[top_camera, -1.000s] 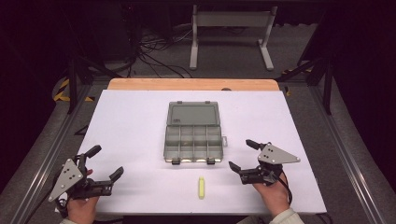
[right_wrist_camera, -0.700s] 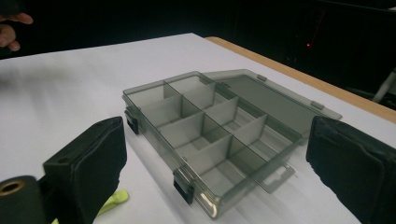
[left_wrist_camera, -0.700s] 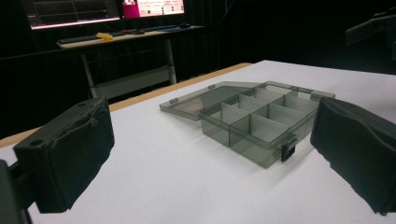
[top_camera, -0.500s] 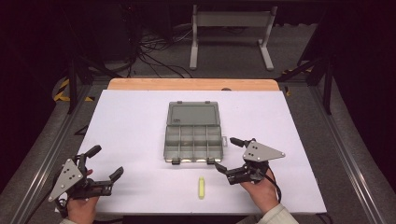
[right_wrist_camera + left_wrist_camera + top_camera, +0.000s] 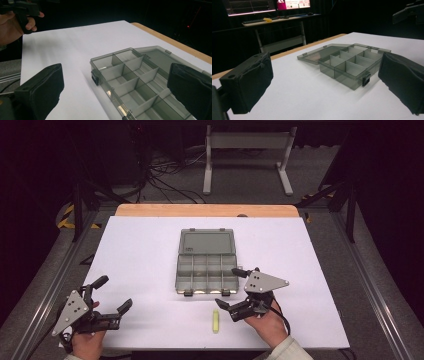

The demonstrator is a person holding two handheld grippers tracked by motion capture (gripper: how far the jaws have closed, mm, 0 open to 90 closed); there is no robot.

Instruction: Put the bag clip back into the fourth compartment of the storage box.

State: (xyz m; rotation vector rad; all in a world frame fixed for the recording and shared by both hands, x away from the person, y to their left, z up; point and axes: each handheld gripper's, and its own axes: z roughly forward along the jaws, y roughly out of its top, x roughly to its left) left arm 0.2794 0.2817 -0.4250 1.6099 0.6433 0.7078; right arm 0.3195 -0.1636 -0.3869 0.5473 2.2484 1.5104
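A clear grey compartment box [image 5: 206, 265] lies open in the middle of the white table [image 5: 140, 255], its lid folded flat toward the far side. The same box [image 5: 352, 65] sits ahead in the left gripper view, and the box [image 5: 140, 82] lies close in the right gripper view, its compartments bare. A small yellow-green stick [image 5: 215, 320] lies near the front edge, just left of my right gripper [image 5: 229, 289]. That gripper stands open at the box's front right corner. My left gripper [image 5: 113, 293] is open at the front left, far from the box.
A wooden strip [image 5: 205, 210] runs along the table's far edge. Beyond it stand a metal frame [image 5: 247, 150] and cables on the dark floor. Metal rails [image 5: 45, 285] flank the table. The person's other hand [image 5: 15, 22] holding its gripper appears far off in the right gripper view.
My right gripper has moved left and slightly toward the box, from the right side to the box's front right corner. The left gripper has stayed put.
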